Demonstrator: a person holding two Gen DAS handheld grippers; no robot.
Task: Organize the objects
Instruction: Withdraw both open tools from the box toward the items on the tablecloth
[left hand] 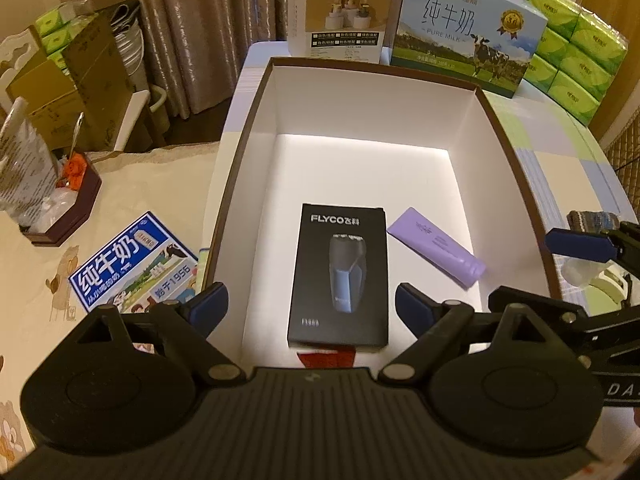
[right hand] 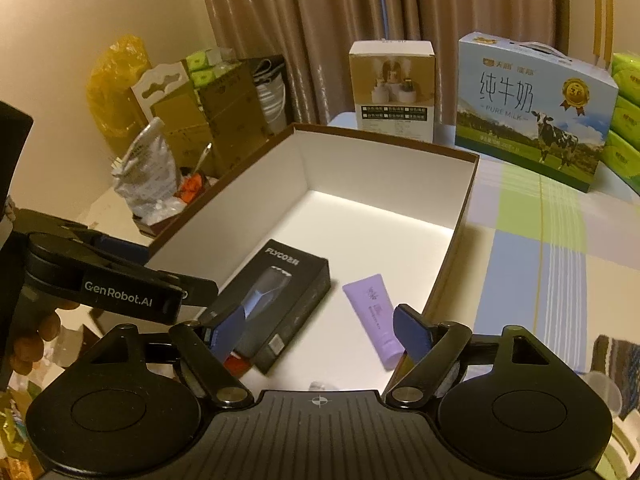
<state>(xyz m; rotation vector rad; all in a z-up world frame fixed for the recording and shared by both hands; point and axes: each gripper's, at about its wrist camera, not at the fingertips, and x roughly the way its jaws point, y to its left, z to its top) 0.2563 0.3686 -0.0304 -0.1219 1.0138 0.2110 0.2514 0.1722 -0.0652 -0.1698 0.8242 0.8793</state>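
Left wrist view, left to right: at the lower left of the frame a blue milk carton is seen lying flat on the table, just outside the box wall and not yet packed. The left gripper is held over the near edge of the open box, its fingers spread apart and empty. At the lower centre a black shaver box is laid flat on the box floor; just beside it, to the right, a purple tube is laid at a slant. At the right edge the right gripper is partly shown; in its own view it is parted and nothing is held. Two items are judged stowed; the carton, at least, is judged left to be packed
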